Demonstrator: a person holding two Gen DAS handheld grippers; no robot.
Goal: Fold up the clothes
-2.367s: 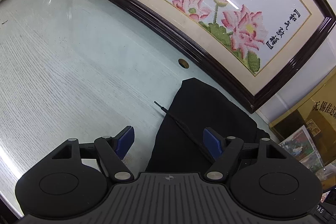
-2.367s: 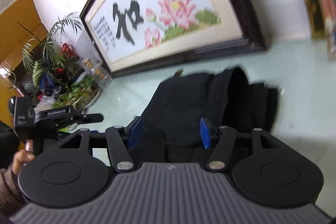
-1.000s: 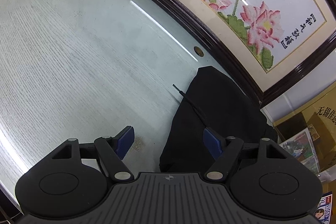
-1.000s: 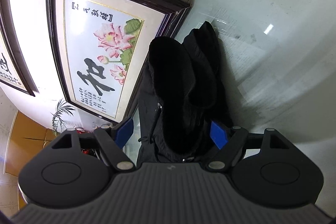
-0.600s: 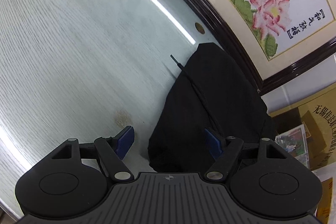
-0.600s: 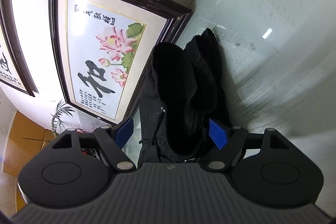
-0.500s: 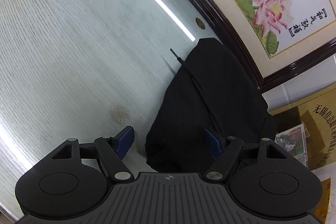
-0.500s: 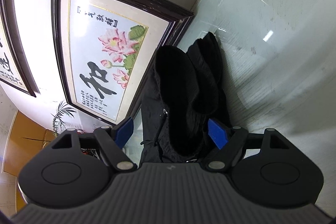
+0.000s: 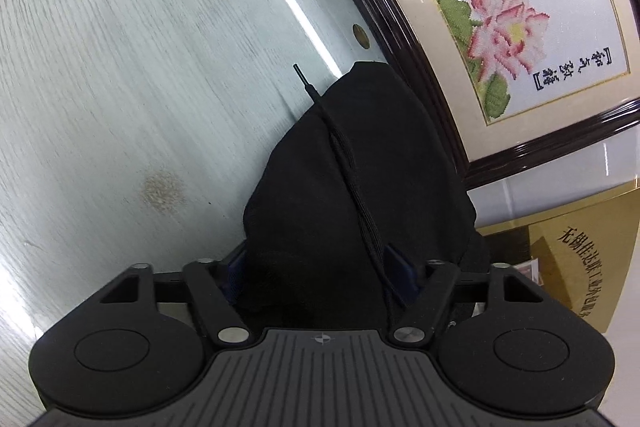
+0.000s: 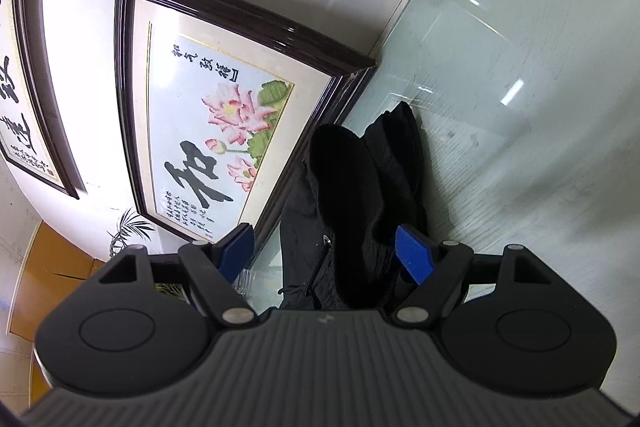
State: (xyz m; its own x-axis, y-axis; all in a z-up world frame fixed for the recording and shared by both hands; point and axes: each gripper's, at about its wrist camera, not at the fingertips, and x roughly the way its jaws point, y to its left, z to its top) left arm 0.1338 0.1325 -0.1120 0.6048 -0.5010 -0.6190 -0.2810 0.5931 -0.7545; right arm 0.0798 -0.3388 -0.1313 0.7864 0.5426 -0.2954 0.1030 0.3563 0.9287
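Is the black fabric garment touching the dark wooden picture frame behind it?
Cannot tell. In the left wrist view the black fabric garment overlaps the dark wooden picture frame, hiding any gap; the right wrist view shows them close, the meeting line shadowed.

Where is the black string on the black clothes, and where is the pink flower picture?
black drawstring cord (image 9: 344, 155), left wrist view, middle of the cord lying on the cloth
black garment (image 9: 392, 163), left wrist view, its top fold
framed pink lotus picture (image 10: 236, 111), right wrist view, the big flower

Left gripper (image 9: 318, 277) closing around black garment (image 9: 360, 187), drawstring (image 9: 344, 163) across it, framed embroidery (image 9: 500, 19) behind
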